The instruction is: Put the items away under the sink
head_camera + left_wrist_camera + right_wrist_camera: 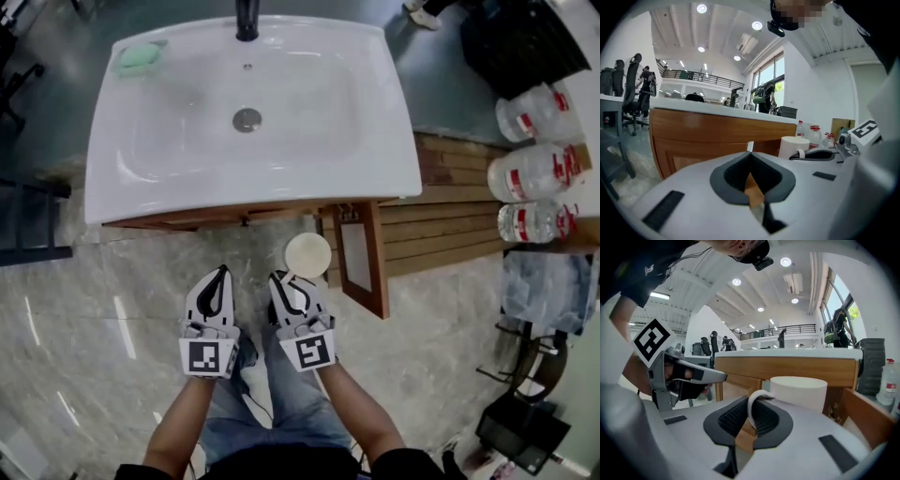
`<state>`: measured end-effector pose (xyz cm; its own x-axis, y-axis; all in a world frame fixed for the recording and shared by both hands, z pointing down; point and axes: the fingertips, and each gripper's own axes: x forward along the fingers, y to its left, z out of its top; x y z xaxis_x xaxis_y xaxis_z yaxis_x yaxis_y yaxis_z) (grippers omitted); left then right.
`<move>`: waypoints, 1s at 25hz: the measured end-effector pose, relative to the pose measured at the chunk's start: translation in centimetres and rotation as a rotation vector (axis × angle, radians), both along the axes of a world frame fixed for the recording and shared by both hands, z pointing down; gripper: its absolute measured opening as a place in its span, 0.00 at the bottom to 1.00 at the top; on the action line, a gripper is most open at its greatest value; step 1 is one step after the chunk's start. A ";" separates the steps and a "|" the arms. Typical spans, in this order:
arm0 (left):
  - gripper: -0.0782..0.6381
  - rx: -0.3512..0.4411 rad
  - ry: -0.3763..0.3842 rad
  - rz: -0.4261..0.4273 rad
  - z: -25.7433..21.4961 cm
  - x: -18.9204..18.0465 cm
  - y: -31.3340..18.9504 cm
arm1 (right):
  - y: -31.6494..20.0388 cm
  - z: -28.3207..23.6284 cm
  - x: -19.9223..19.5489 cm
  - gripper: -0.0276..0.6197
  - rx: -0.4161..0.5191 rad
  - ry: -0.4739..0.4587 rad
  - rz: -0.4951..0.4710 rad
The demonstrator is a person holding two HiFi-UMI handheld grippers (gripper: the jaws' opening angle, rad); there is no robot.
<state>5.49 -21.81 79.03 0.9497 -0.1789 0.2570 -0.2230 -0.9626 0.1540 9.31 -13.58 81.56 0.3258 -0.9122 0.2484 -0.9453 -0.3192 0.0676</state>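
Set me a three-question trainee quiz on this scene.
1. True or false: the cabinet door under the sink stands open.
2. The right gripper holds: A a water bottle; B a white mug; C nothing.
3. Fill in: the mug is gripped by its ____.
Key: 1 true; 2 B; 3 handle.

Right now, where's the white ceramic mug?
Head view, centre: the white ceramic mug is held by its handle in the right gripper, just in front of the white sink, left of the open wooden cabinet door.
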 end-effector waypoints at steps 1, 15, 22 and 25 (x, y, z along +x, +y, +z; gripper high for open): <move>0.12 0.009 0.001 0.008 1.6 0.4 -0.1 | -0.2 1.6 0.7 0.11 0.007 0.011 0.007; 0.12 0.068 0.031 0.023 15.5 1.8 -1.0 | -4.9 16.6 11.8 0.11 0.084 0.111 0.094; 0.12 0.062 0.047 0.009 16.9 1.9 -1.8 | -8.1 18.4 15.3 0.10 0.086 0.142 0.092; 0.12 0.063 0.050 0.010 17.1 1.8 -2.0 | -8.8 18.2 16.1 0.11 0.091 0.139 0.102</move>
